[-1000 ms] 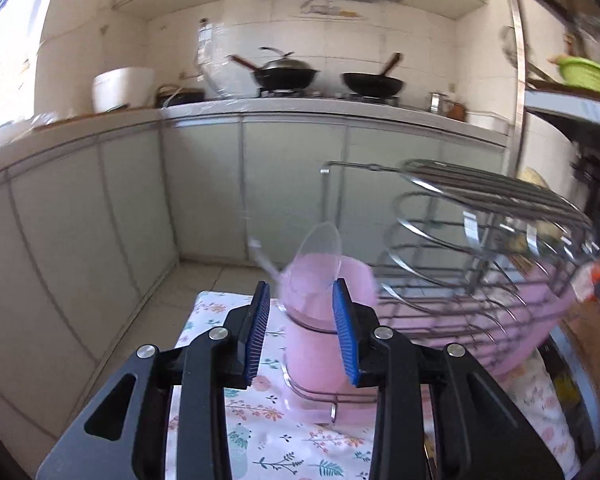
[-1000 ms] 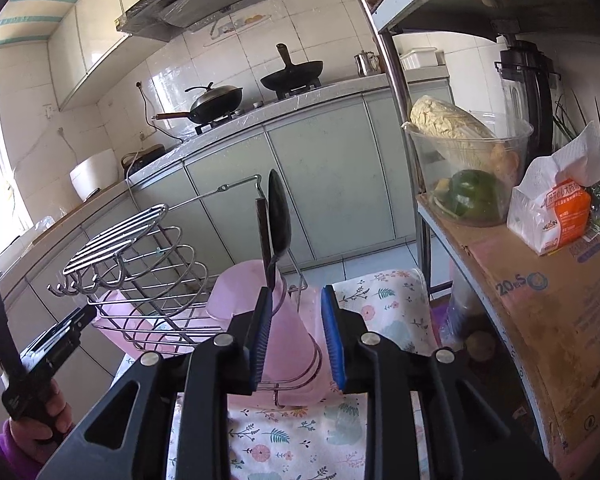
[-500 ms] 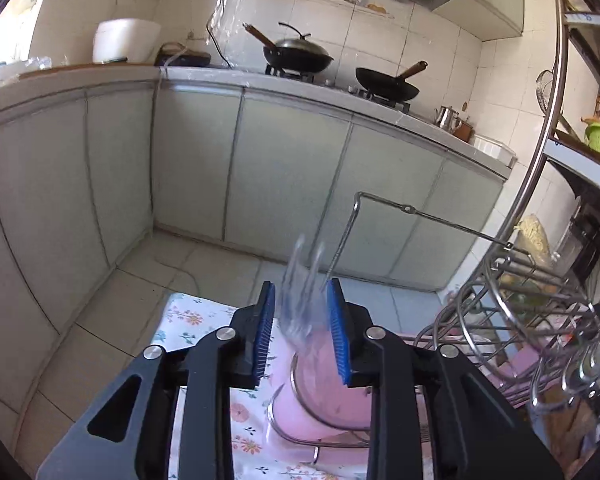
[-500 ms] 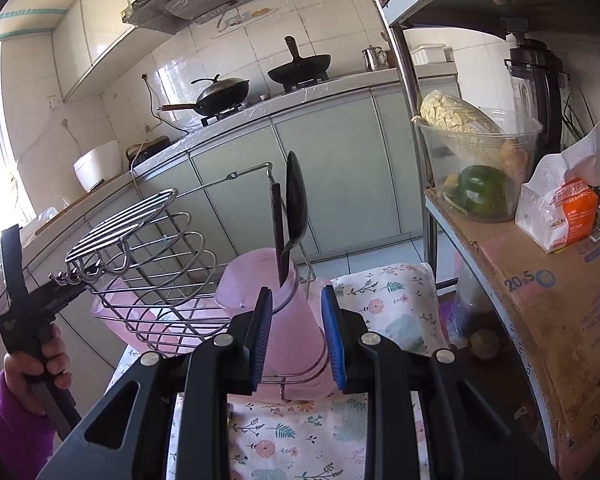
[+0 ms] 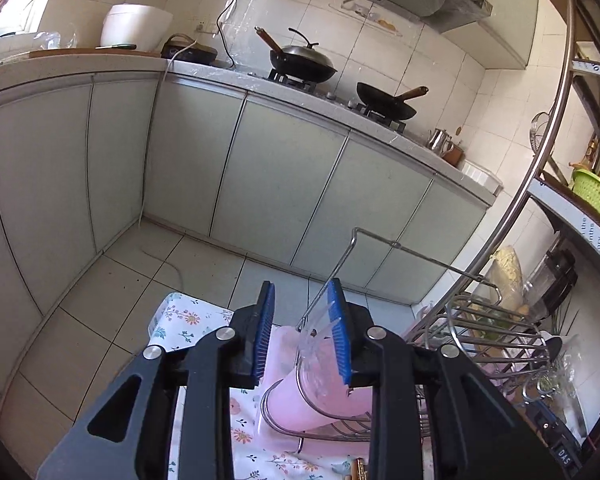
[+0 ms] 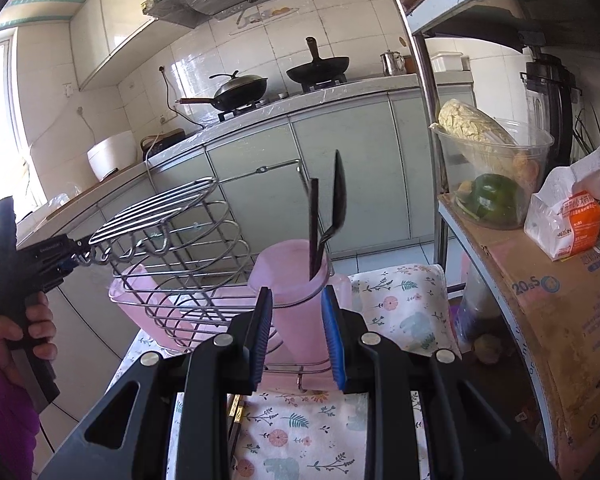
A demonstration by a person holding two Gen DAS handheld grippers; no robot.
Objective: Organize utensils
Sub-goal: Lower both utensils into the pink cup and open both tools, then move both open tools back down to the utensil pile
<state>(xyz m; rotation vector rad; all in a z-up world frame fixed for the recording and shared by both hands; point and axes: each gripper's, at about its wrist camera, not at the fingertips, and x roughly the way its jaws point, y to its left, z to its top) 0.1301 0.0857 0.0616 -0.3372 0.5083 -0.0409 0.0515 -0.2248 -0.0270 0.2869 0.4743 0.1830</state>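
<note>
A pink utensil cup [image 6: 296, 280] stands in the wire ring of a metal dish rack [image 6: 180, 248] on a floral cloth. Two black utensils [image 6: 328, 216] stand upright in it. My right gripper [image 6: 296, 332] is open and empty, just in front of the cup. My left gripper [image 5: 302, 332] is open above the cup [image 5: 312, 396]; a clear plastic utensil [image 5: 318, 340] leans in the cup, against the right pad, between the open jaws. The left gripper also shows in the right wrist view [image 6: 72, 256], beside the rack's left end.
A pink tray [image 6: 148, 308] sits under the rack. The floral cloth [image 6: 308, 432] covers the table. A shelf unit on the right holds a cardboard box [image 6: 560, 320], a clear bowl of vegetables [image 6: 492, 176] and a tissue pack [image 6: 572, 224]. Kitchen cabinets and stove lie beyond.
My left gripper has swung left and tilted up, away from the rack, and its jaws have opened wider; the clear utensil now rests in the cup. The right gripper has barely moved.
</note>
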